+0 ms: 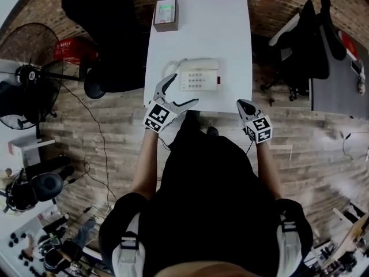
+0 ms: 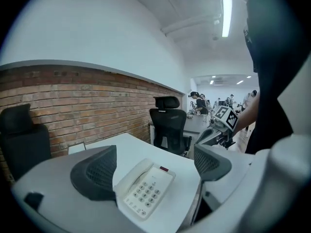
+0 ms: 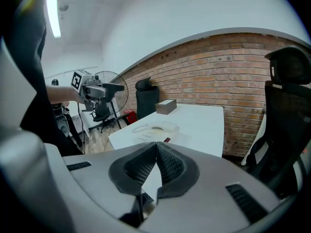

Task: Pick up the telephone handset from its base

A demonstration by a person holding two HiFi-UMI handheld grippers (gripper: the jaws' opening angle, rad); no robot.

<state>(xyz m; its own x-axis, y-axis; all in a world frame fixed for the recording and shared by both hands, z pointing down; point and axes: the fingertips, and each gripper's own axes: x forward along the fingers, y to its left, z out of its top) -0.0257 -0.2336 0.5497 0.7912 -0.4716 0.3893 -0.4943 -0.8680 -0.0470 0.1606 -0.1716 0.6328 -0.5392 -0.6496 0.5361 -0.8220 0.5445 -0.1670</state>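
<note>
Handset [image 1: 199, 64] lies cradled on its base [image 1: 199, 81], untouched.

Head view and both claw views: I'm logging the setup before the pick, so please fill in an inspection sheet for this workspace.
Surface: white table.
Job's things: phone near the front edge; handset lying on its base.
Clutter: one small box at the far end.
Grippers: left claw open, aimed at the phone, holding nothing; right claw shut, empty, right of the phone.
Cables: coiled cord at the phone's left; thin cable on the floor.
Surroundings: brick wall, wood floor, fan, office chairs.
</note>
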